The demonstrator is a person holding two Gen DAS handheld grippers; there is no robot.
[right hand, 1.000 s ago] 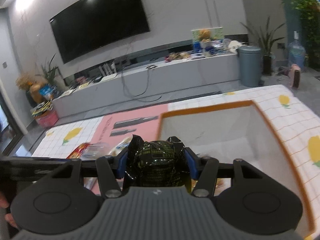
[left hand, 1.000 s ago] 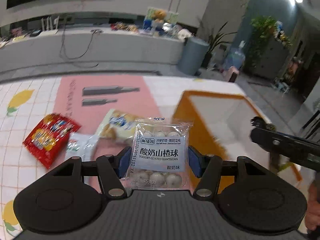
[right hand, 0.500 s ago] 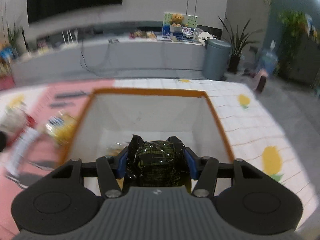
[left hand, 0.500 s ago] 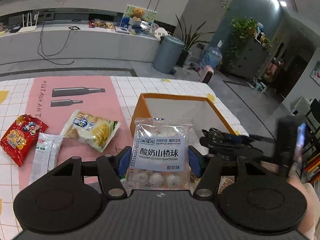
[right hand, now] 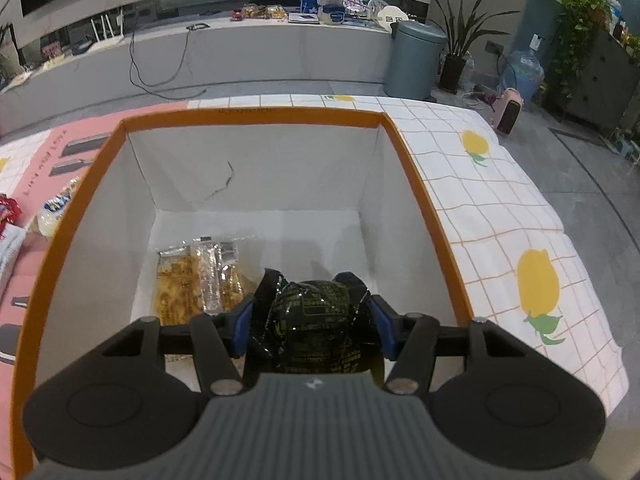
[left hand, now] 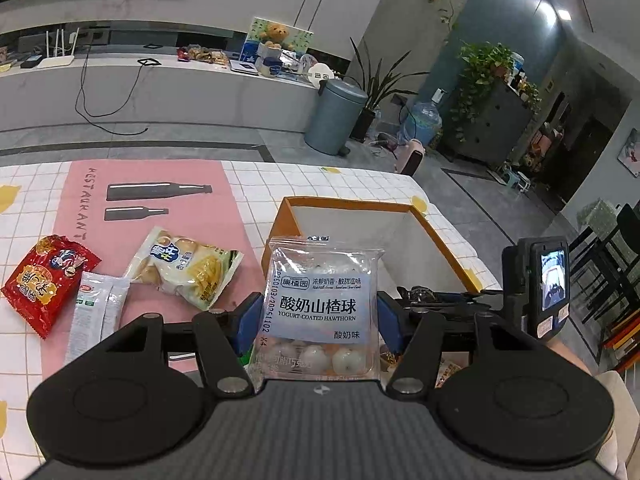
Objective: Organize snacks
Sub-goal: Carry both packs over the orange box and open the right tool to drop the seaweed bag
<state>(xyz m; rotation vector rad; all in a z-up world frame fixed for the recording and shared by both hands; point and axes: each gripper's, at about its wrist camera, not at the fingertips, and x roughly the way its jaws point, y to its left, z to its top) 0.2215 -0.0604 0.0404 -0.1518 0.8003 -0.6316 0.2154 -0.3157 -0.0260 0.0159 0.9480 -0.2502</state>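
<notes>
Right wrist view: right gripper (right hand: 312,326) clamps black snack pack (right hand: 316,328) between blue pads, tilted down over open orange-rimmed box (right hand: 424,200), likely ready for drop. Yellow chip bag (right hand: 200,280) already lies on box floor, lower left of frame. Left wrist view: left gripper (left hand: 318,320) pinches clear hawthorn ball pack (left hand: 320,308) upright at frame centre, held beside box, probably waiting its turn. Red packet (left hand: 46,280), white sachet (left hand: 100,308), yellow bun bag (left hand: 188,268) lie on pink mat (left hand: 160,176), left of frame, not yet sorted
</notes>
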